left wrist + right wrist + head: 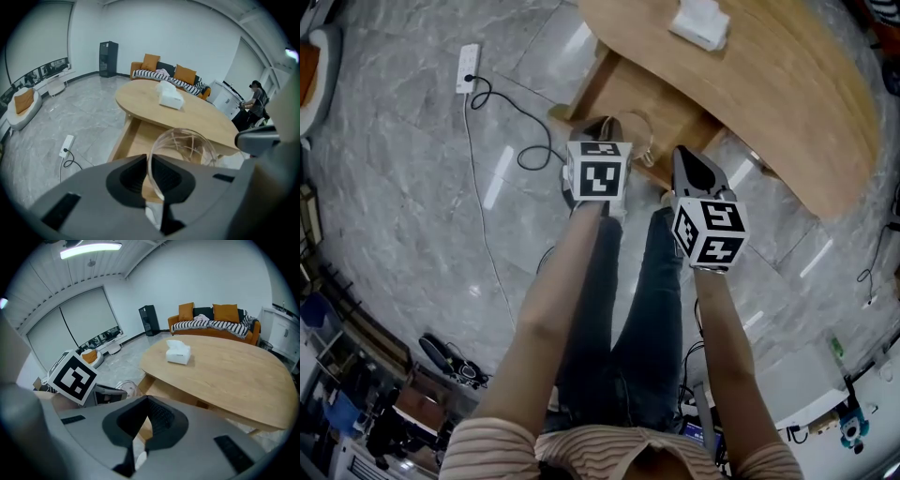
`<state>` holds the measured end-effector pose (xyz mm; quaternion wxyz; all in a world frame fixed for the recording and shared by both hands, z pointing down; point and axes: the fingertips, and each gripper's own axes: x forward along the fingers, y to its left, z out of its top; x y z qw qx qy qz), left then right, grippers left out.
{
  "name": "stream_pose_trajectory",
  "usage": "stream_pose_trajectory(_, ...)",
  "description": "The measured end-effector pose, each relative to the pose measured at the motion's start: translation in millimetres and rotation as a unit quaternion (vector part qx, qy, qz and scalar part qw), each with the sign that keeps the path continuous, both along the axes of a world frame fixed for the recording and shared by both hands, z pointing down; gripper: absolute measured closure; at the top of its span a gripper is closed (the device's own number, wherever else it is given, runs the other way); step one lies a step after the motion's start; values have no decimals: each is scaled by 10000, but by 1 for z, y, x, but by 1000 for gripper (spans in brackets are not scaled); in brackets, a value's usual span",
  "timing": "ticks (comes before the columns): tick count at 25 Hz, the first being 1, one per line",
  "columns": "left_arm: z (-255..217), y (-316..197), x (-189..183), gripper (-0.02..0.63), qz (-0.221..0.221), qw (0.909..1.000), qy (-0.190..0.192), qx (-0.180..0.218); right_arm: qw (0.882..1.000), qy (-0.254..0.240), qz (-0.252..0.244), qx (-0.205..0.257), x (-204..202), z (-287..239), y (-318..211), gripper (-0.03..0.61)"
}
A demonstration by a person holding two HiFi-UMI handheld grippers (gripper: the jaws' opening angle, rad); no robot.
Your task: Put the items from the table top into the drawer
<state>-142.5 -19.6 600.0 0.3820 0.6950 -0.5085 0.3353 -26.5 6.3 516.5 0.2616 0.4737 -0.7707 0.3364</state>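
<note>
My left gripper (pixel 605 127) is shut on the thin wall of a clear round plastic container (pixel 187 143), which hangs over the open wooden drawer (pixel 138 136). In the head view the container (pixel 640 139) shows just right of the left jaws, above the drawer (pixel 642 89). My right gripper (pixel 681 152) is beside it, jaws together with nothing between them (pixel 146 398). A white tissue box (pixel 699 24) lies on the oval wooden table (pixel 787 103); the right gripper view shows that box (pixel 178 353) too.
A white power strip (pixel 468 67) with a black cable lies on the grey marble floor to the left. An orange sofa (pixel 161 70) stands behind the table. A person (pixel 256 99) stands at the far right.
</note>
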Motion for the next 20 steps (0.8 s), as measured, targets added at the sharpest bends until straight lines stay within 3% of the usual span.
stream_pose_trajectory(20, 84, -18, 31, 578, 594, 9976, -305, -180, 9990, 49, 115, -441, 7, 84, 7, 578)
